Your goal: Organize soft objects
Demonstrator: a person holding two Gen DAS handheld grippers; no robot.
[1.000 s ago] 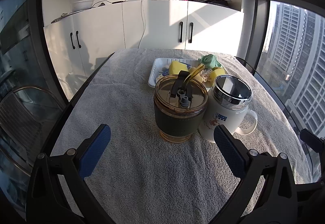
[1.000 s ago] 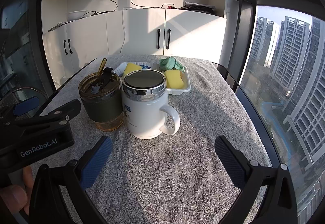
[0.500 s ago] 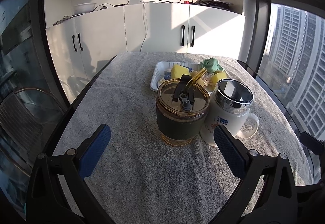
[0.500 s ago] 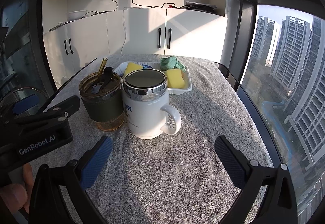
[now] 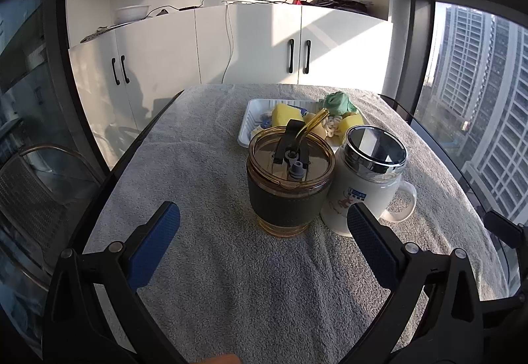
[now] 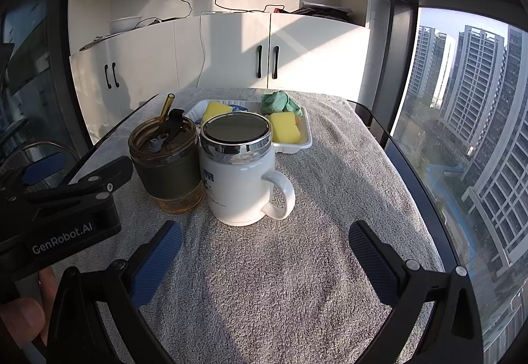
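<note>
Both our claws gape wide, holding nothing.
Left gripper (image 5: pixel 264 245) faces the tumbler (image 5: pixel 289 179) at 12 o'clock; right gripper (image 6: pixel 265 260) faces the mug (image 6: pixel 241 172).

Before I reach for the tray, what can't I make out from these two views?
- Tray contents: in both wrist views the tumbler and mug hide its near part; small white and blue items behind them stay unidentifiable.
- Green cloth: too small to tell whether it lies in the tray or on its rim.
- Mug and tumbler contents: lids cover them.
- Left gripper and right gripper: both open, empty.
</note>
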